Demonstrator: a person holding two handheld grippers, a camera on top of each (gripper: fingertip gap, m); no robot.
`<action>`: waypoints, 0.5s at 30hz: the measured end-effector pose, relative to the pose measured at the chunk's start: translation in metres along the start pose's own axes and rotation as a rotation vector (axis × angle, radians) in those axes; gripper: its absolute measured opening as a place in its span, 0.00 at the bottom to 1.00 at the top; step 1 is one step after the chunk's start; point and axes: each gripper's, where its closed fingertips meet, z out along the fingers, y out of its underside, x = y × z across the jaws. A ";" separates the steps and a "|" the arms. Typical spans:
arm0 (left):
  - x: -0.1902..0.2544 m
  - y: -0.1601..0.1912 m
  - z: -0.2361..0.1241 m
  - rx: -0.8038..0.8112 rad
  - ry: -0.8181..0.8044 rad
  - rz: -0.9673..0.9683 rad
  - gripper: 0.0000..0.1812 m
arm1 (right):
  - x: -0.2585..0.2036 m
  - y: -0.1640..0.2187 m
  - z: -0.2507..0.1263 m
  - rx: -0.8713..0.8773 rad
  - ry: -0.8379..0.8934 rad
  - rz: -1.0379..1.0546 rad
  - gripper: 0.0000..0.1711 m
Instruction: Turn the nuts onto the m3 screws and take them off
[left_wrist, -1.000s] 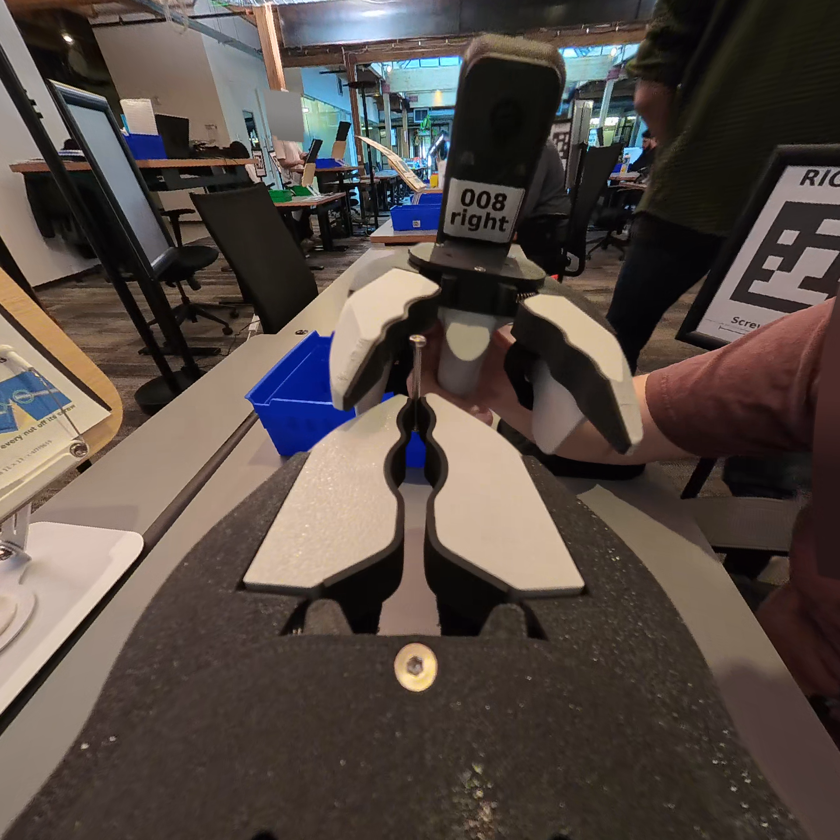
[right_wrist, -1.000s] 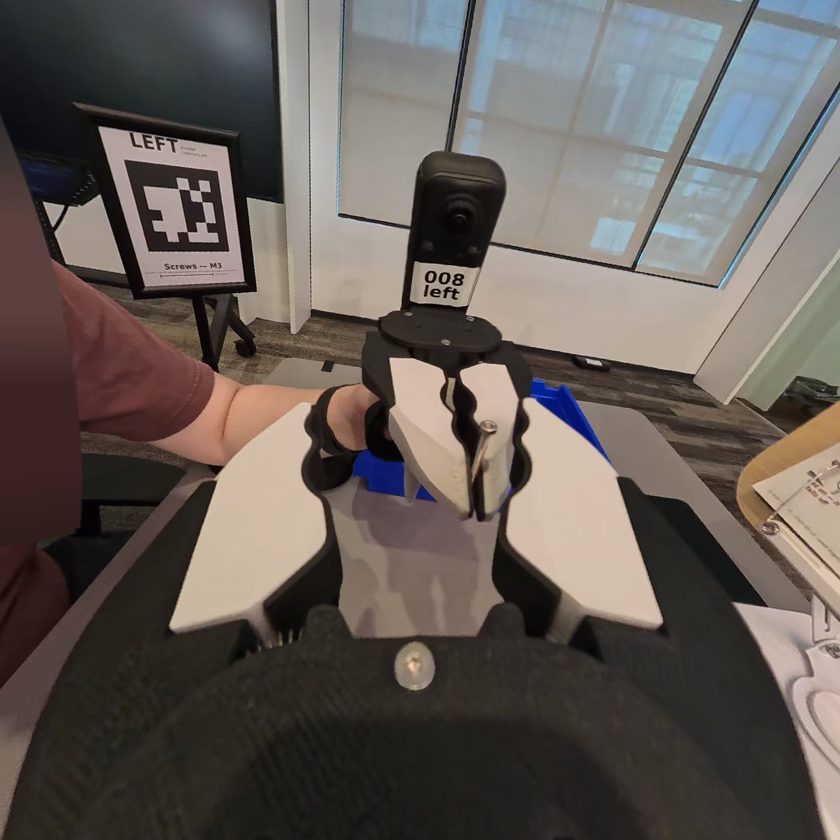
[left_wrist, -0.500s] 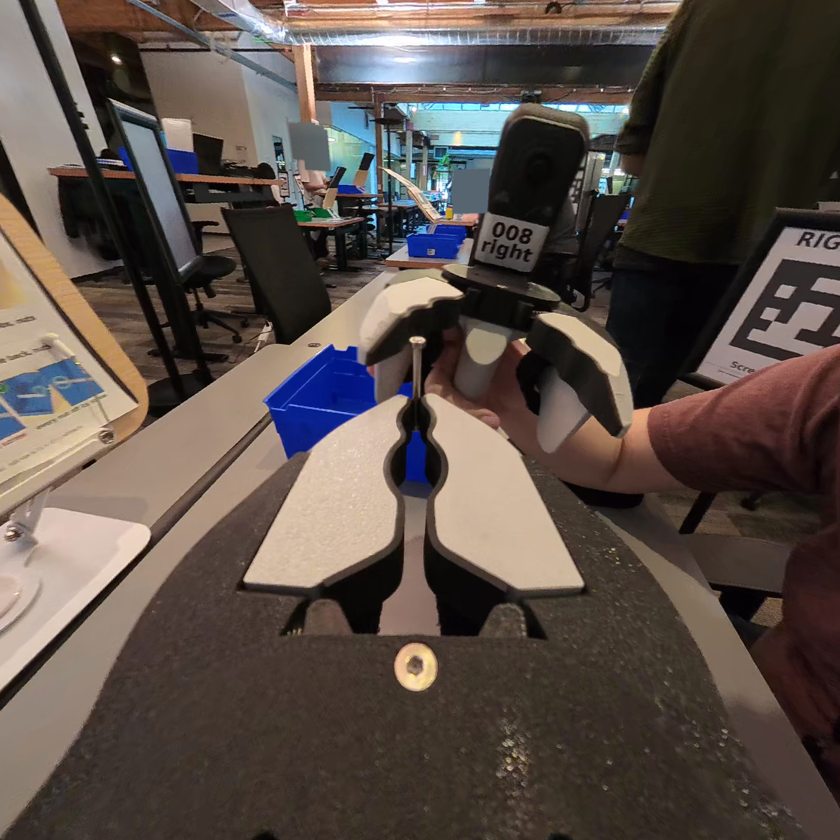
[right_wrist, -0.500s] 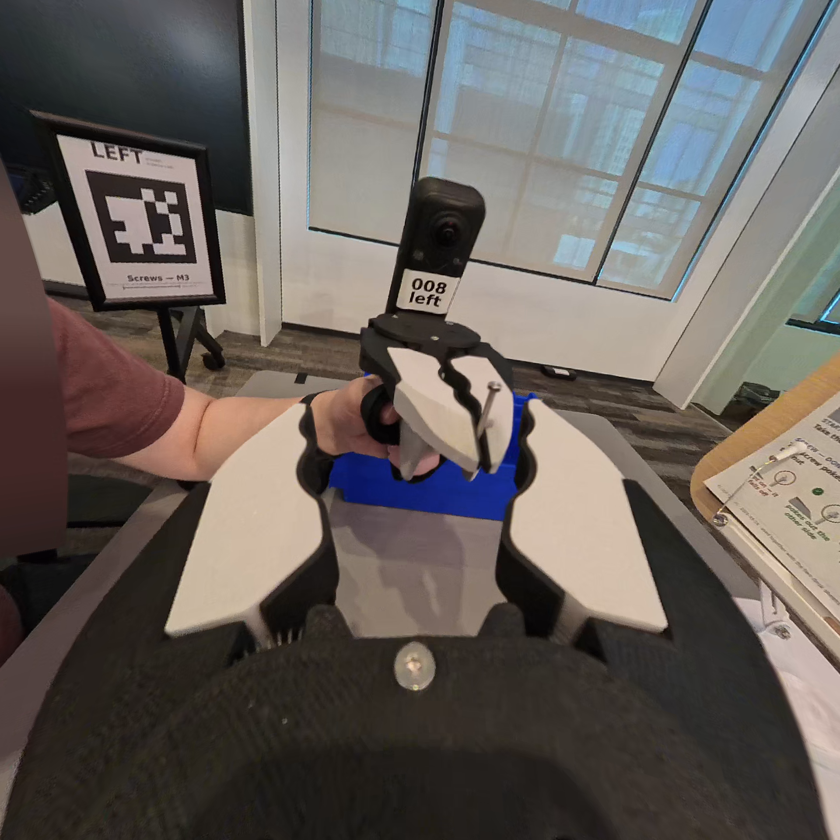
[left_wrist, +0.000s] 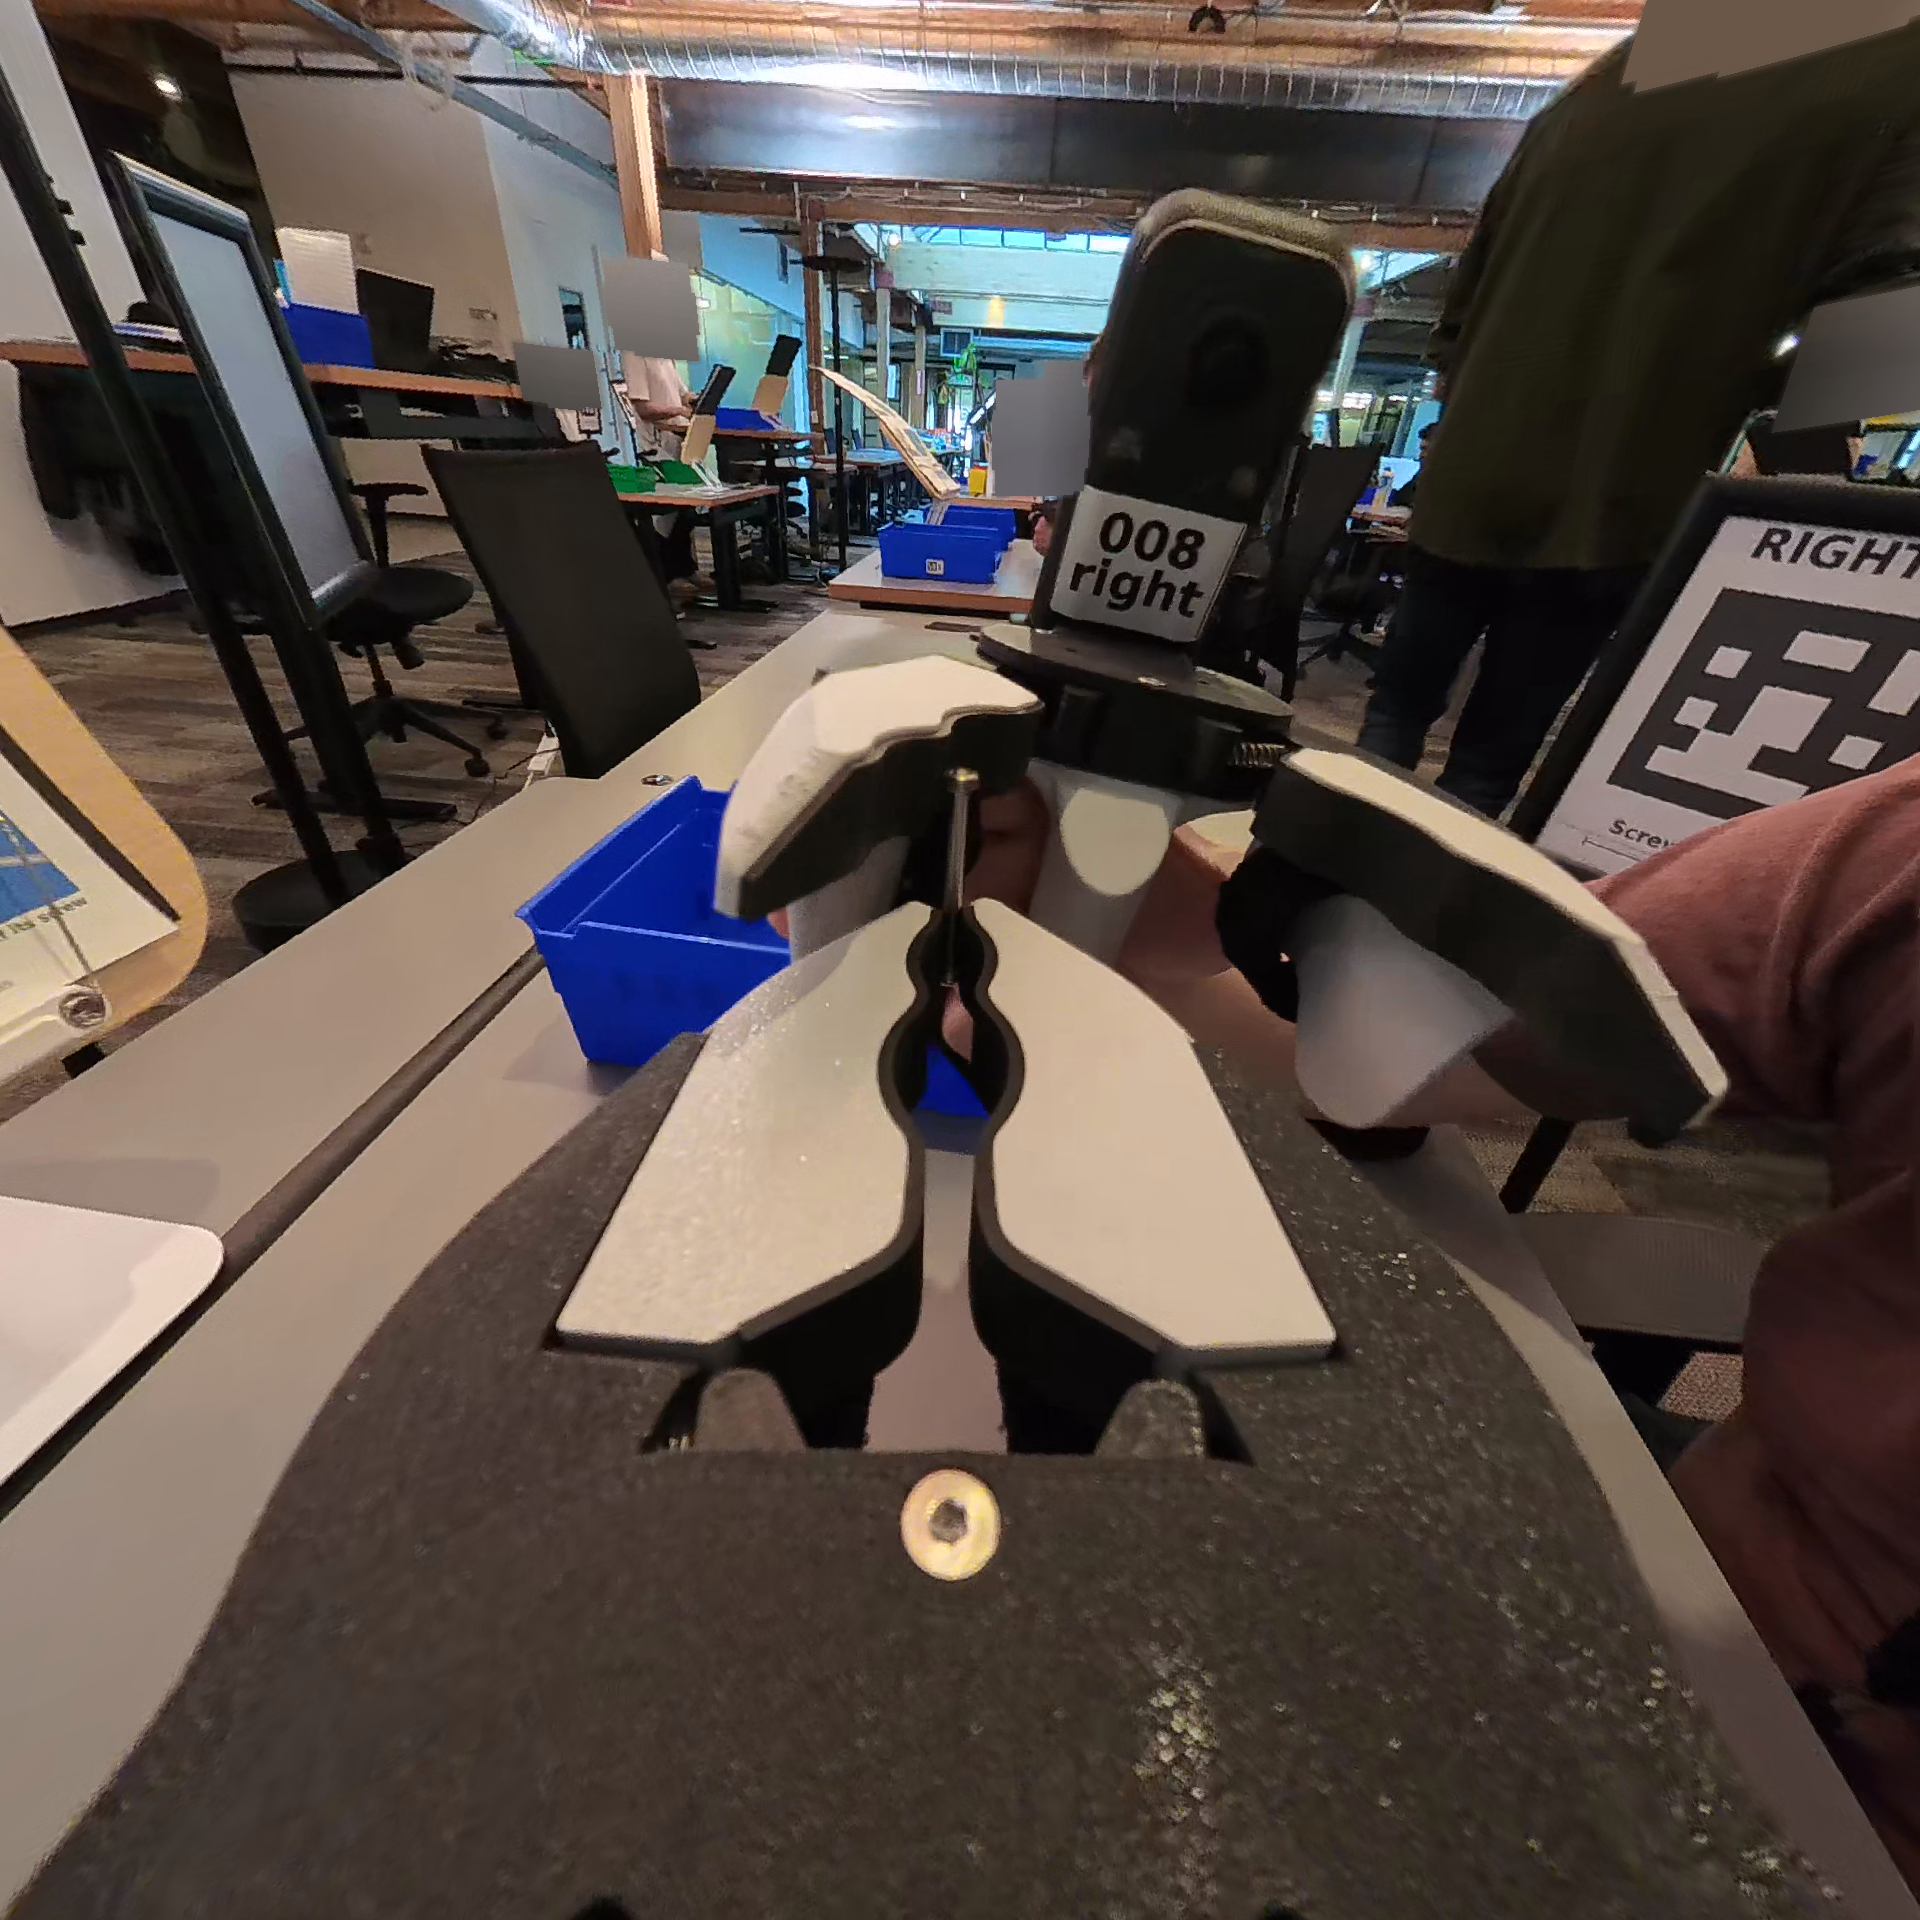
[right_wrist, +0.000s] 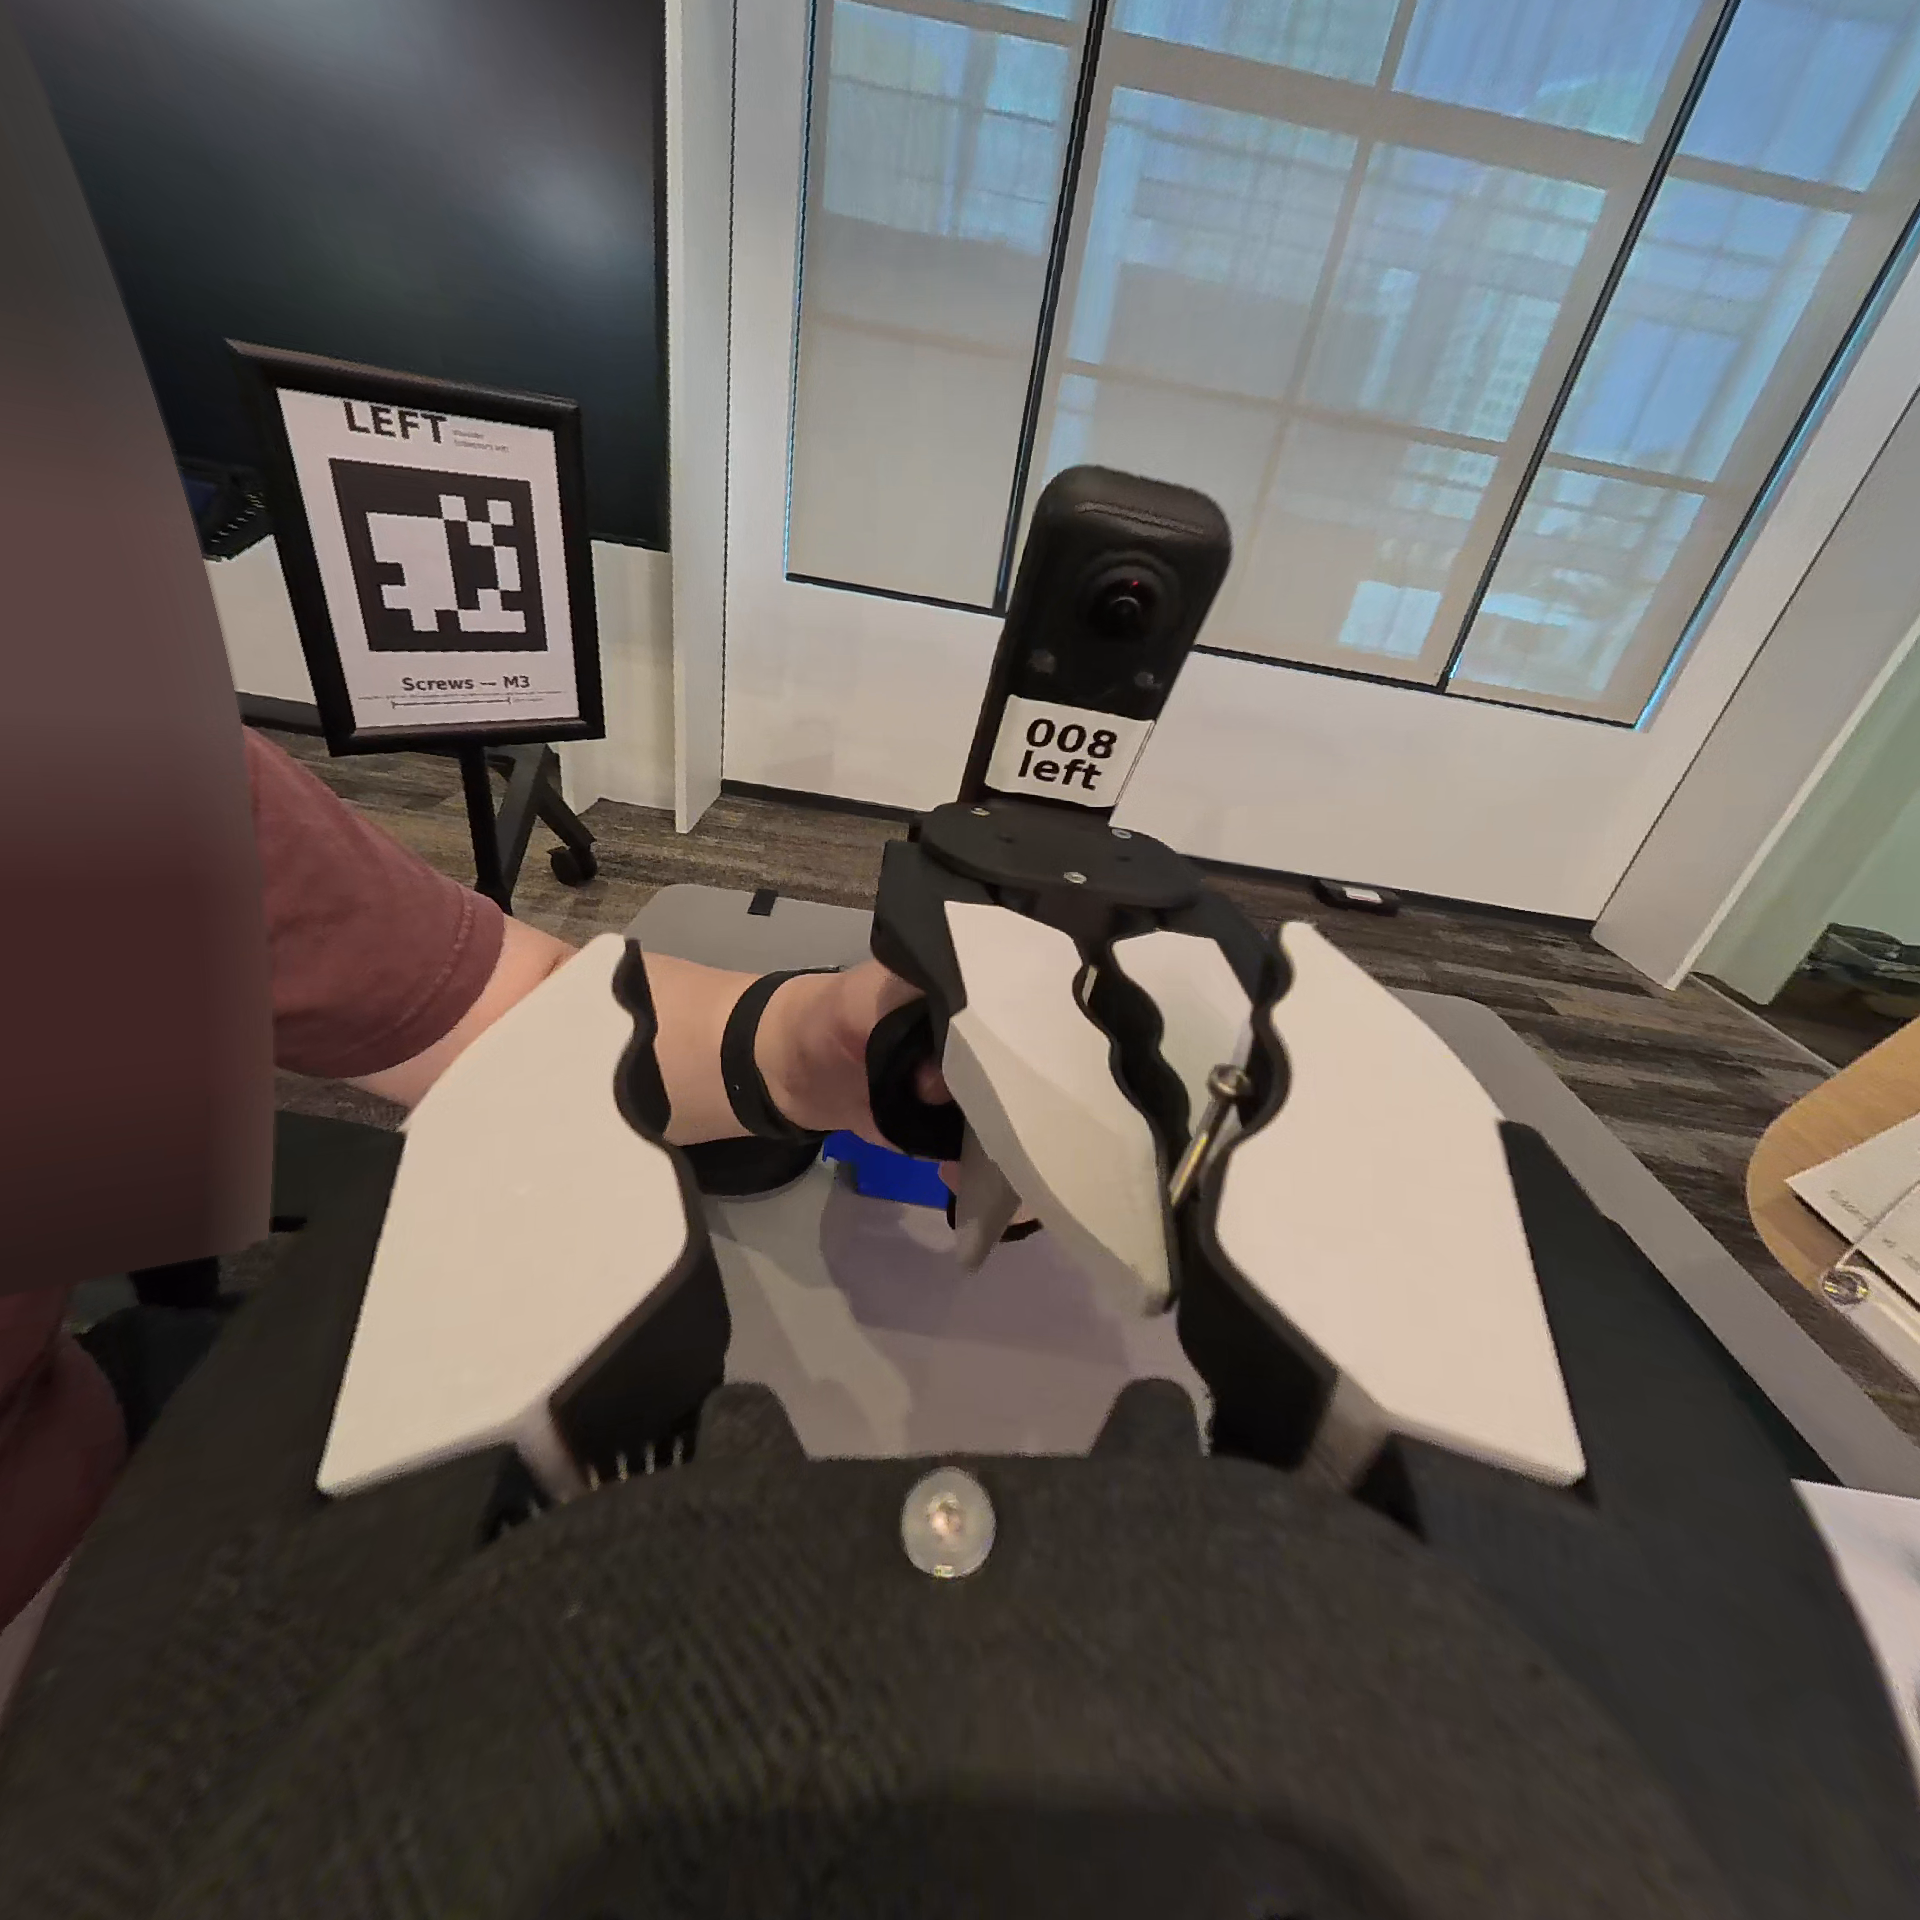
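My left gripper (left_wrist: 951, 920) is shut on a thin metal M3 screw (left_wrist: 958, 873), which stands upright out of its tips, head up. My right gripper (left_wrist: 1210, 992) faces it, open wide. One of its fingers (left_wrist: 862, 790) hangs just over the screw's head. In the right wrist view my right gripper (right_wrist: 956, 940) is open and empty. The left gripper (right_wrist: 1169, 1216) sits between its fingers. The screw (right_wrist: 1210, 1122) lies close to the right-hand finger (right_wrist: 1382, 1174). I see no nut on the screw or in either gripper.
A blue bin (left_wrist: 634, 935) stands on the grey table (left_wrist: 312, 1039) behind the grippers. A white tray (left_wrist: 62, 1309) and a wooden-backed instruction board (left_wrist: 94, 935) are at the left. Framed marker signs (right_wrist: 436, 561) stand beside the table. A person in dark green (left_wrist: 1662, 312) stands behind. The gap from one gripper's tips to the other's is roughly 6 centimetres.
The two grippers drew apart, then closed in again. The left gripper with the screw now sits nearer the right gripper's right-hand finger. Both keep their states.
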 end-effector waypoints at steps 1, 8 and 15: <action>-0.002 -0.001 -0.001 0.000 -0.013 0.002 0.01 | 0.001 0.000 -0.001 -0.001 0.001 0.008 0.65; -0.020 -0.010 -0.017 0.033 -0.091 -0.007 0.01 | 0.009 -0.002 -0.011 -0.022 0.024 -0.009 0.64; 0.002 -0.005 -0.003 0.012 -0.003 0.008 0.01 | 0.012 -0.001 -0.008 -0.003 0.039 0.015 0.64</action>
